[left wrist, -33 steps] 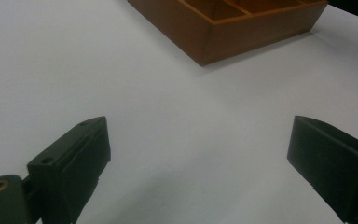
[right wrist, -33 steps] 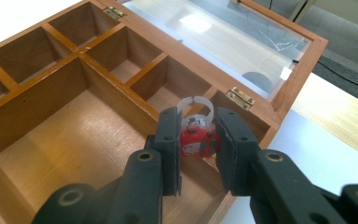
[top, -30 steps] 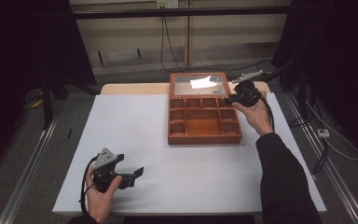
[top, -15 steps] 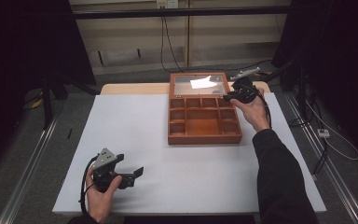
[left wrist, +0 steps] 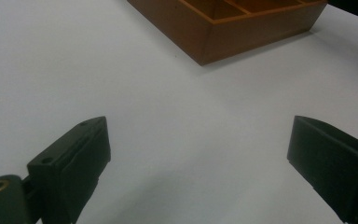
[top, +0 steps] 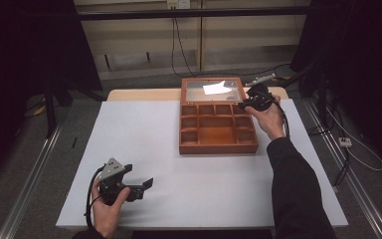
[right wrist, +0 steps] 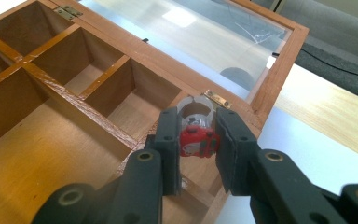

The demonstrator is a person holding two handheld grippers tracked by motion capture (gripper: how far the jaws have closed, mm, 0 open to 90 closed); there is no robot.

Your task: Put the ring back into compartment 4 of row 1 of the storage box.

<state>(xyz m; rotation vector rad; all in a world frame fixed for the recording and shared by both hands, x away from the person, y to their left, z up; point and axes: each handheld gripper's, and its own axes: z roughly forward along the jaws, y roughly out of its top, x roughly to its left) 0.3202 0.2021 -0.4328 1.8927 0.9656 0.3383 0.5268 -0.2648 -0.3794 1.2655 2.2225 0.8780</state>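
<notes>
Overhead, white table (top: 179,149) bears wooden box (top: 219,144); dark surroundings.

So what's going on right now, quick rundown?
Left gripper open, idle near the table's front edge. Right gripper shut on small red-and-clear watch, above wooden box's back right compartment. Nothing in the way.

Open wooden compartment box (top: 218,127) on white table (top: 179,149), right gripper (top: 244,103) at its back-right corner, left gripper (top: 146,184) near front edge
</notes>
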